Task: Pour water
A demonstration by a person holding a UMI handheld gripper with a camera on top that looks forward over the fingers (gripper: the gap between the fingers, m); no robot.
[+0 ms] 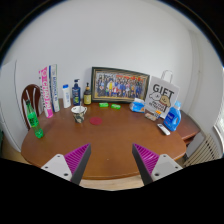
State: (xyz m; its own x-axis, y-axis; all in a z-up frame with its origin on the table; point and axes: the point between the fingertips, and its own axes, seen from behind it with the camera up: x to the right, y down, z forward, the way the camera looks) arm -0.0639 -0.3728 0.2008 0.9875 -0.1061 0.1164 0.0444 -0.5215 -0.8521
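My gripper (112,163) is open and empty, its two fingers with magenta pads (75,158) spread wide over the near edge of a round brown wooden table (110,140). Far beyond the fingers, a small metal cup (79,114) stands on the table left of centre. A green bottle (33,121) stands at the table's left side. A blue bottle (173,117) stands at the right, beside a bag. Nothing lies between the fingers.
Along the back wall stand a framed group photo (119,84), a dark bottle (76,93), a white bottle (66,96), a pink box (45,90) and a white "GIFT" bag (161,97). Small green items (116,104) and a pink patch (96,120) lie mid-table.
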